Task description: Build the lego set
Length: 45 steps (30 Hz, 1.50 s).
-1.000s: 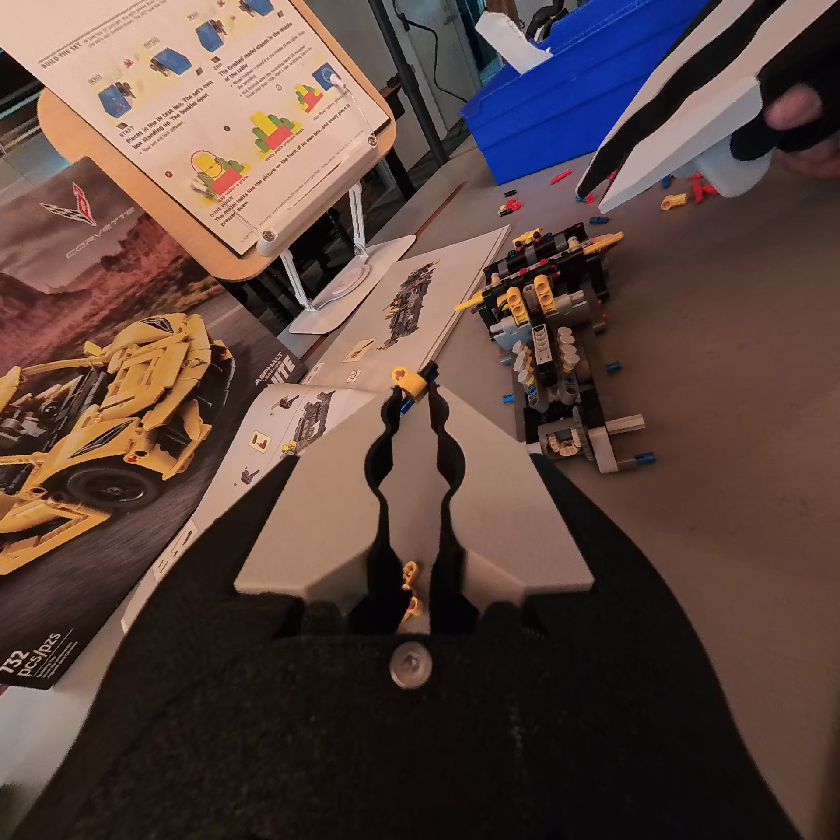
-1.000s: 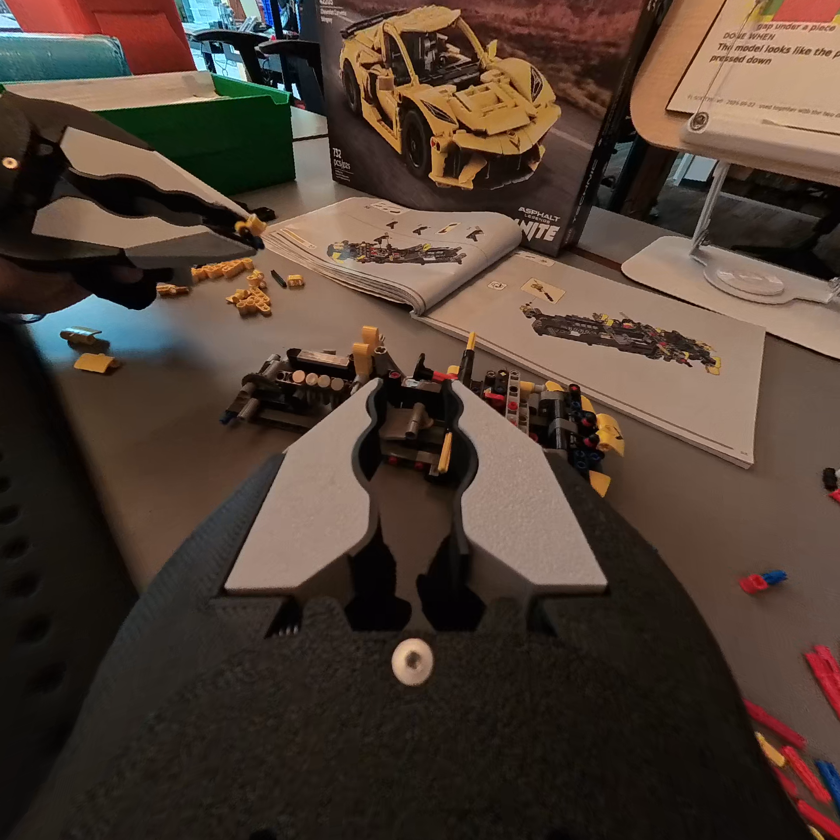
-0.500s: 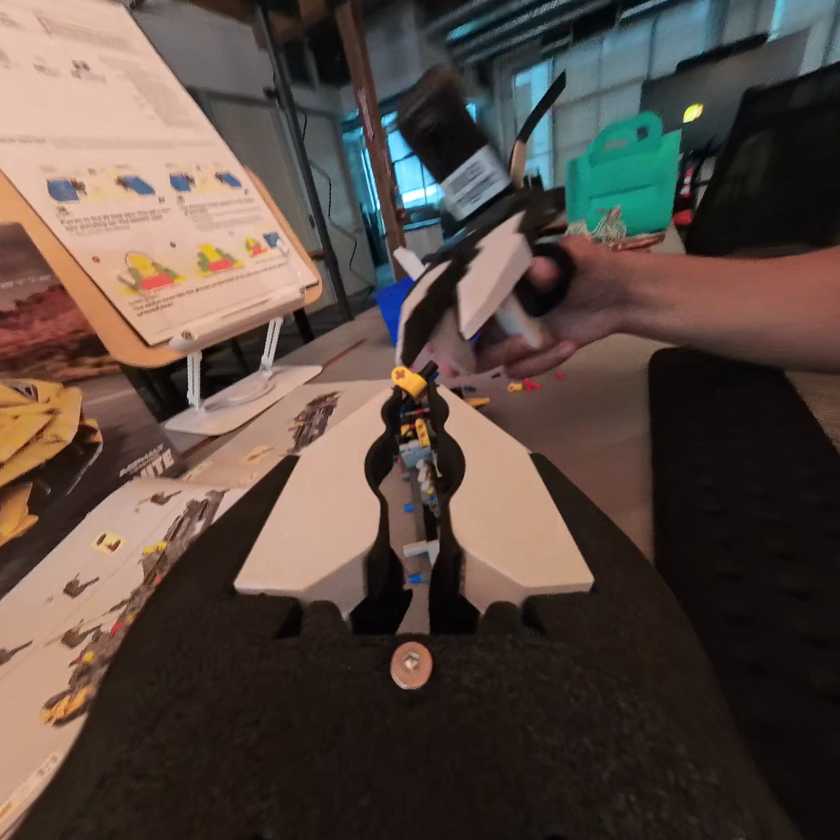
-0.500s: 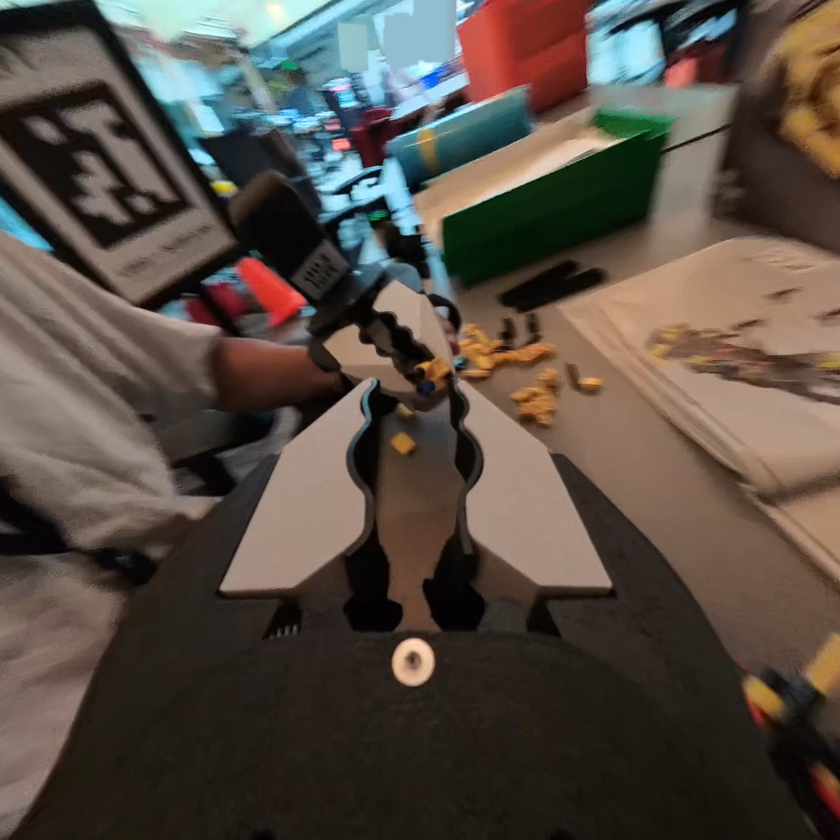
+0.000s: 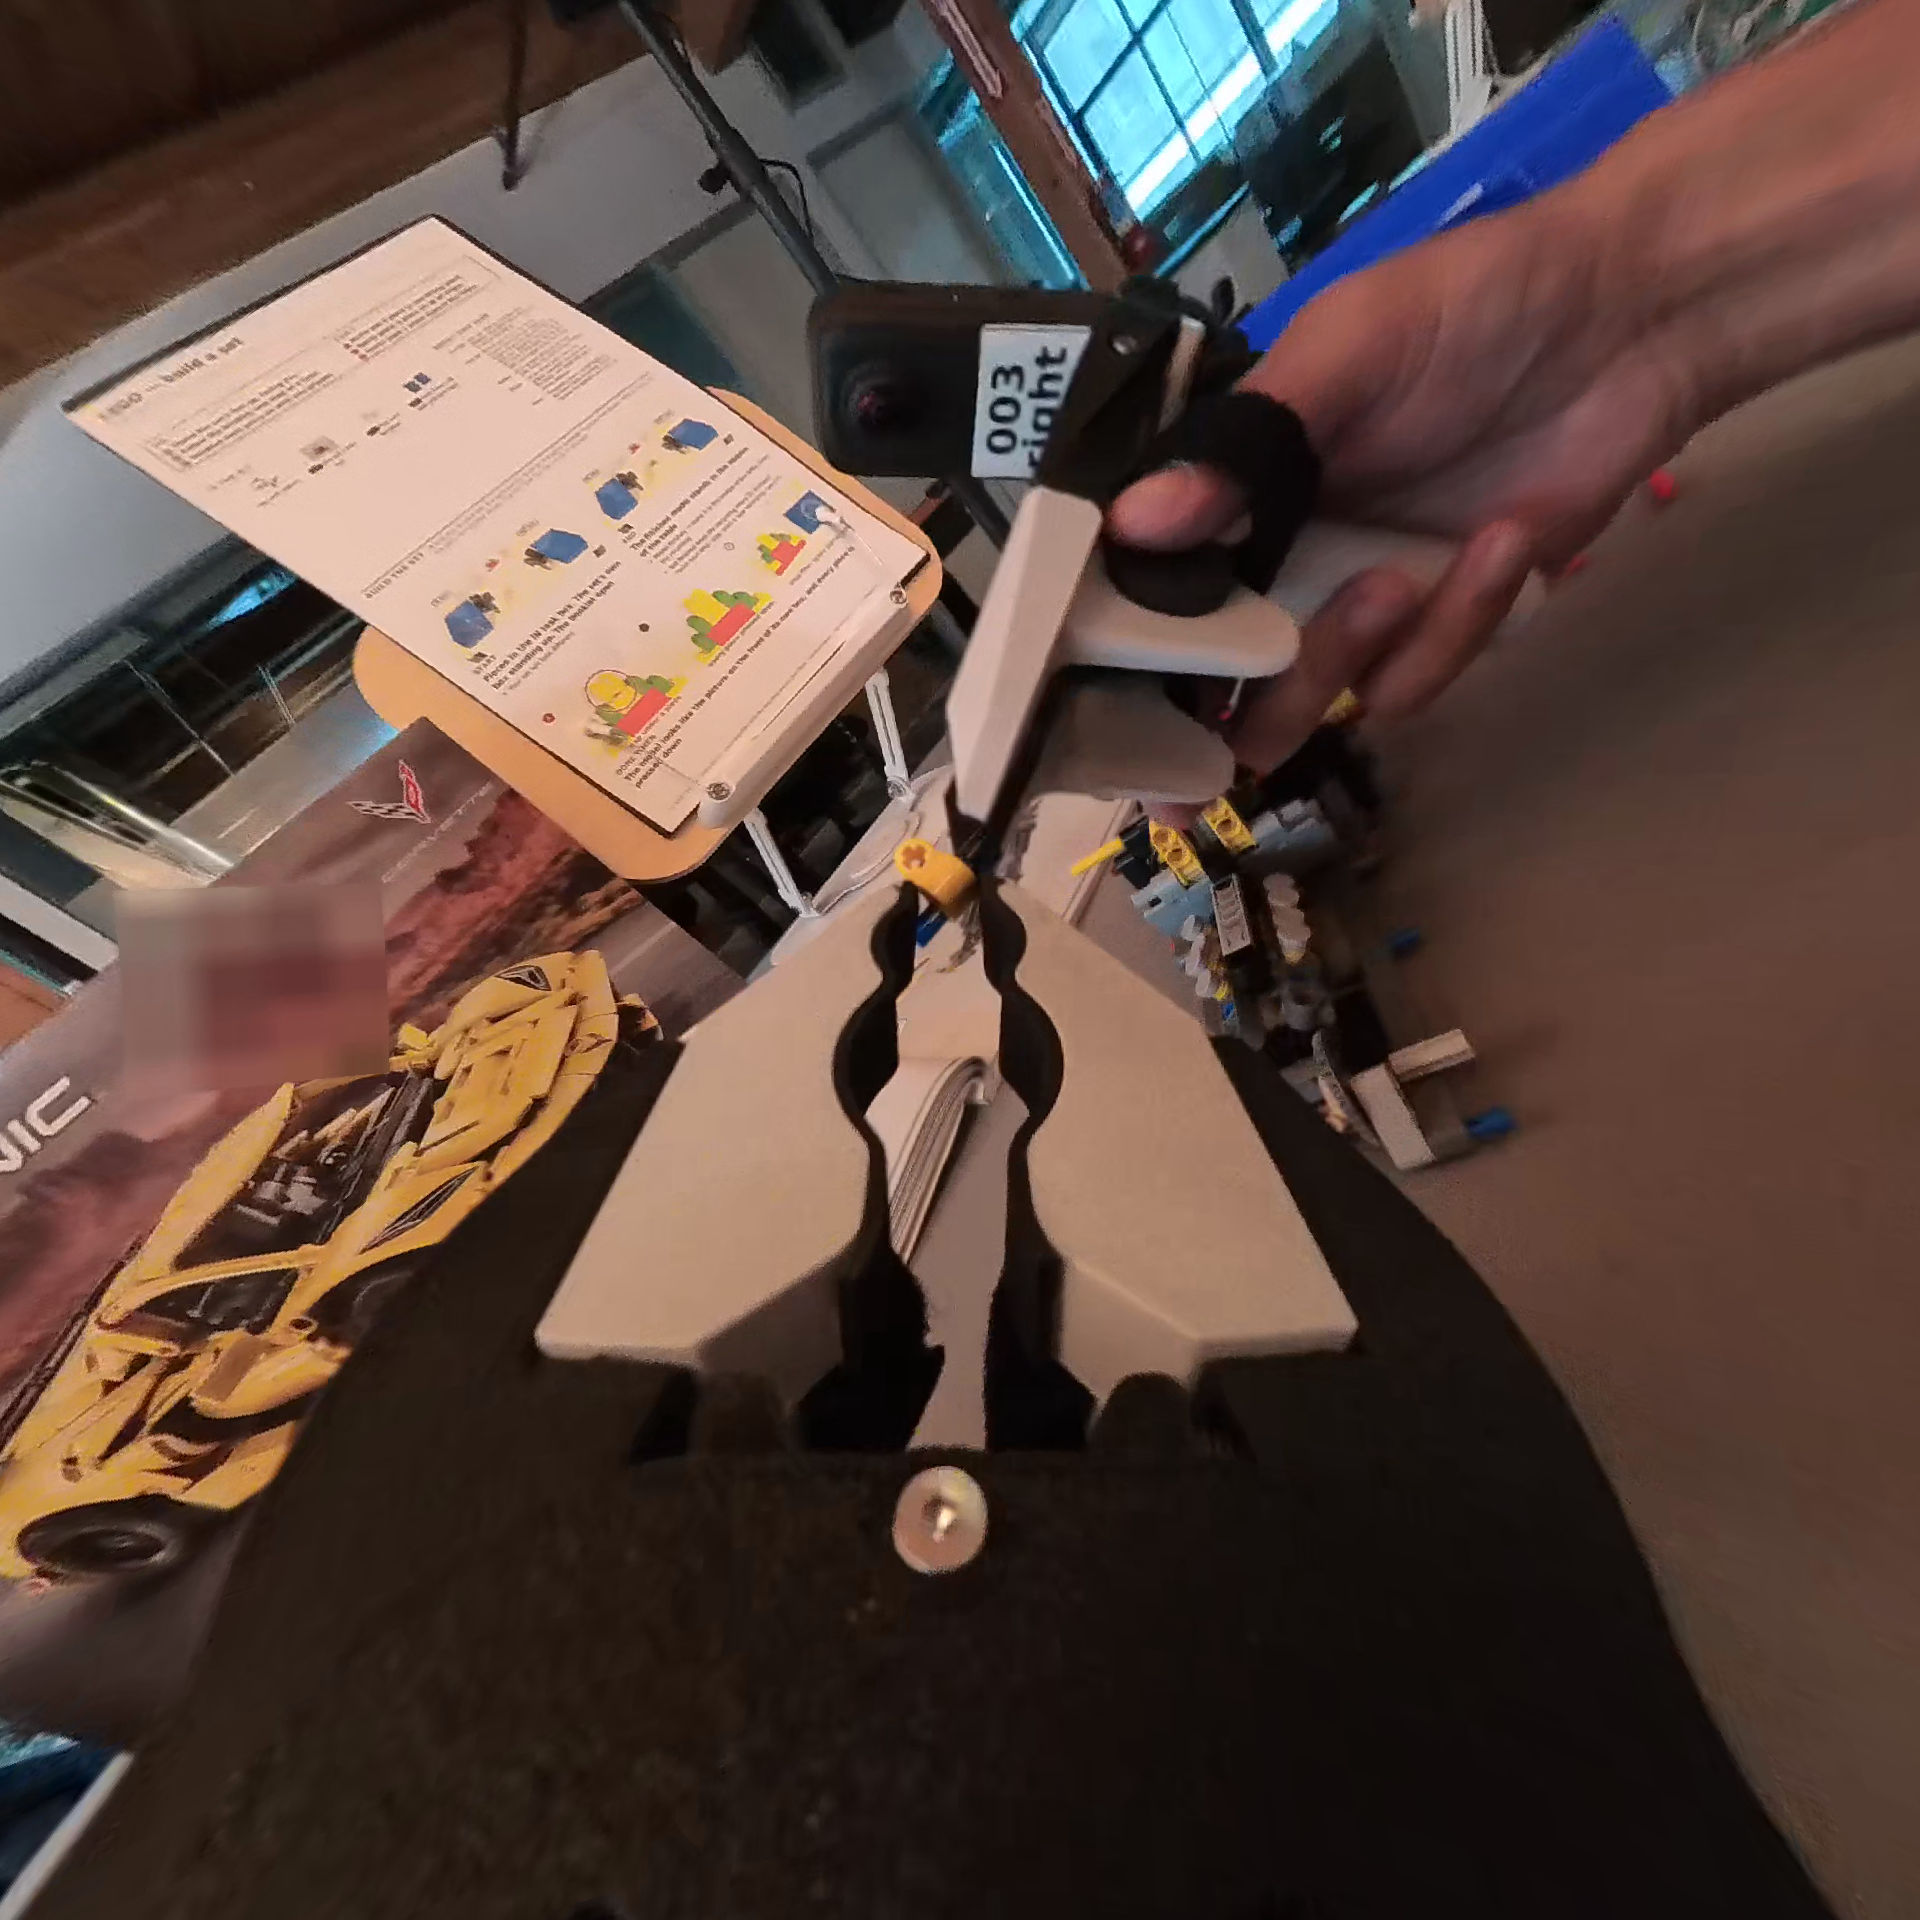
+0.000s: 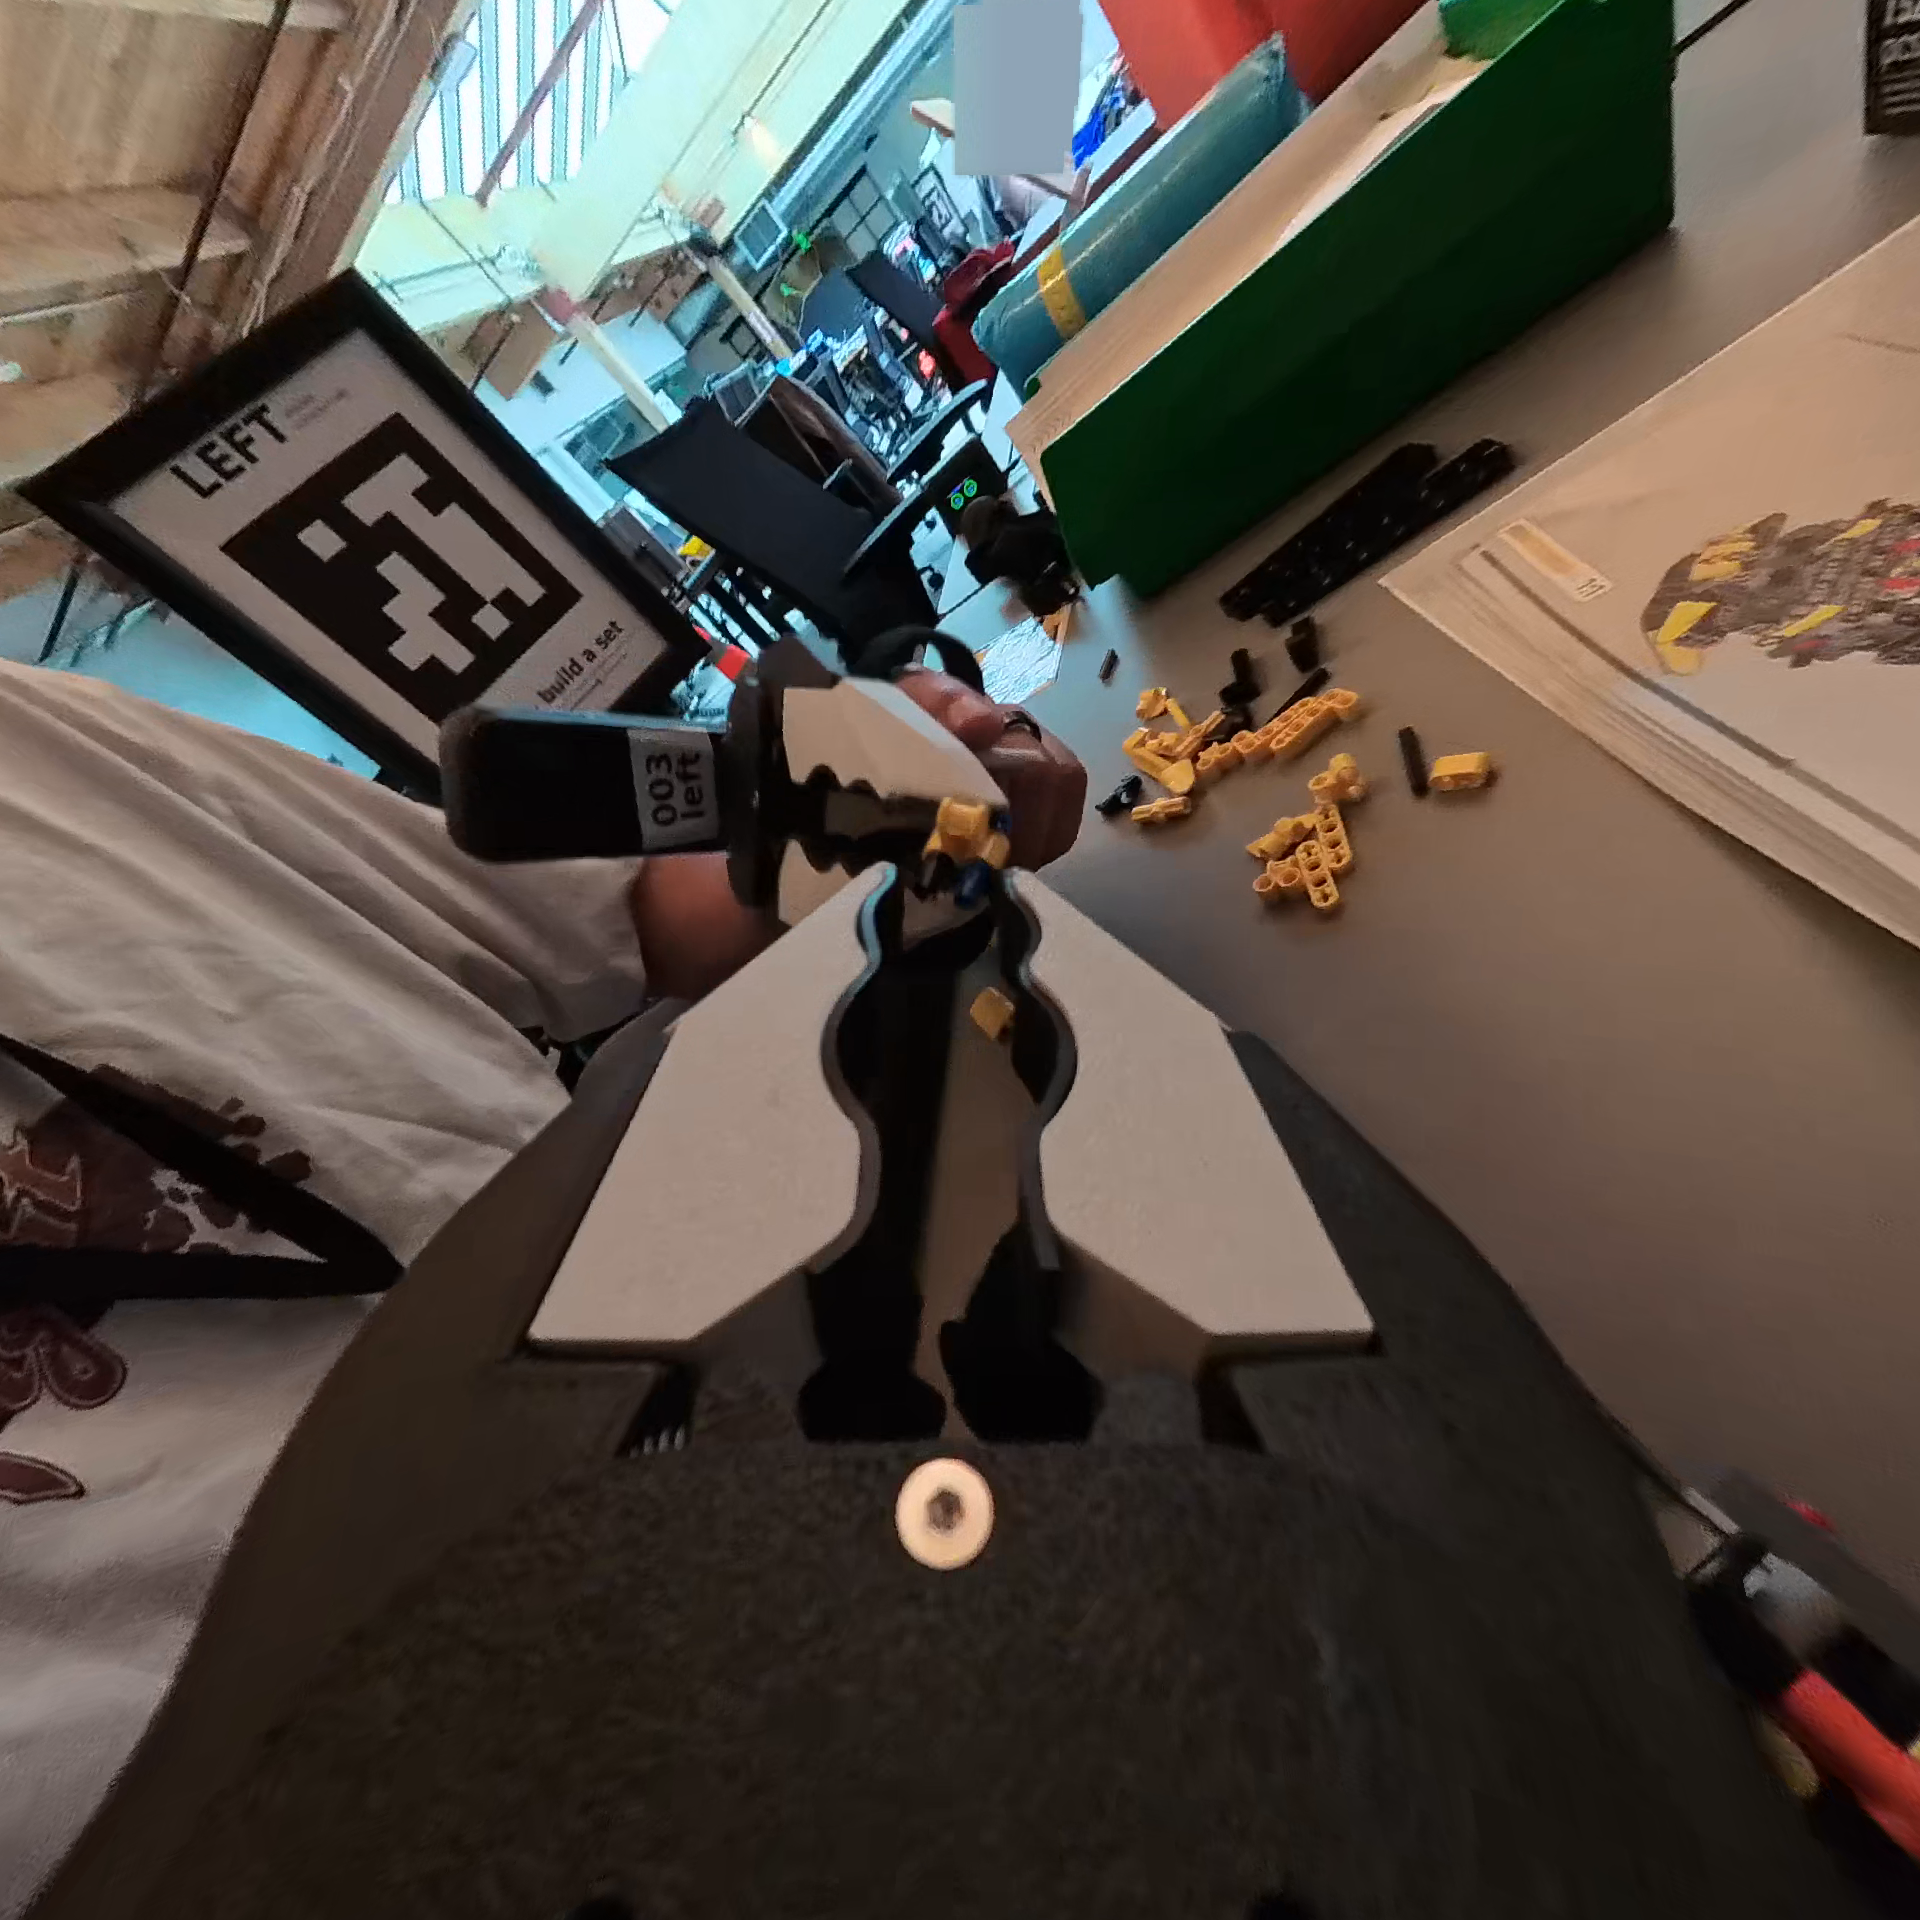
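**A:** status on the handoff?

**B:** My left gripper is nearly closed, pinching a small yellow connector at the very tips, with a blue pin hanging off its underside. All of it is up in the air, clear of the tabletop.

**A:** and the right?

**B:** My right gripper has its tips partly open, a narrow gap, nothing held. It sits nose to nose with the left one. The connector is directly ahead of the right tips, just at their mouth. Can't tell if they touch it yet.

**A:** which axis matters?

**B:** The pin's. Seen from the right wrist, it sticks out of the connector down toward the right gripper's gap, so my guess is the next move is closing the right on the pin or seating it. The right gripper is the one placed to do it; the left only holds.

**A:** where's the build?

**B:** The partly built chassis is on the tabletop, off to the right of my left gripper and below the right hand. Loose yellow pieces lie near the instruction booklet.

**A:** risk?

**B:** Tip grip is shallow. A side push could twist the connector out.
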Available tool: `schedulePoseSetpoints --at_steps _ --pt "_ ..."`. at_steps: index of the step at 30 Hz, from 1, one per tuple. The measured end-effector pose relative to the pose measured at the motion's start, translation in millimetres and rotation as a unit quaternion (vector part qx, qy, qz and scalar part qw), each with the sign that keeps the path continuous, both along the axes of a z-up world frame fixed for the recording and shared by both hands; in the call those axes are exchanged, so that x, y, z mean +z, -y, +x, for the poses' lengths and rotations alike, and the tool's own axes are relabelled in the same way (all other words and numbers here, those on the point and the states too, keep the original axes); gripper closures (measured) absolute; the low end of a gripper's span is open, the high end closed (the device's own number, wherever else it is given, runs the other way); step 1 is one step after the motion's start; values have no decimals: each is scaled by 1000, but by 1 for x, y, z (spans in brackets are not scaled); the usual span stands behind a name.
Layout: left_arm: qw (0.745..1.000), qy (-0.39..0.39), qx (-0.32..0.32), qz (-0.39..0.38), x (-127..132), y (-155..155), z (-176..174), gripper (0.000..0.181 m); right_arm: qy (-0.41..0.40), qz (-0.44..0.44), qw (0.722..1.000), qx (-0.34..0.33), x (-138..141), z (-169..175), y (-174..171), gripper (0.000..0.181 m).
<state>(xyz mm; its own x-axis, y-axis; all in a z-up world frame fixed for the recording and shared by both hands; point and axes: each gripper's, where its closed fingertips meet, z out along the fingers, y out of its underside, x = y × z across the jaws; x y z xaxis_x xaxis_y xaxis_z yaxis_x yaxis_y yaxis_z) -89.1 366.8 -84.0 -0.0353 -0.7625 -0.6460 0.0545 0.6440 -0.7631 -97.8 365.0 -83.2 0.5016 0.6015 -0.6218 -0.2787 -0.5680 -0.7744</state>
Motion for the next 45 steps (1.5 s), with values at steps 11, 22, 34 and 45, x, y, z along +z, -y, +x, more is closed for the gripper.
schedulePoseSetpoints --at_steps 11,22,34,45 --pt "998 -19 15 50 -12 2 5 168 51 -6 998 -37 -11 7 -1 174" --pt "997 -48 30 50 -21 -1 6 168 55 -2 997 -54 -14 22 0 172" --pt "998 -47 19 -37 -13 -6 5 168 133 49 988 -61 -17 14 -4 167" --pt "994 26 80 73 6 -13 0 168 25 18 998 -62 -7 4 -9 167"
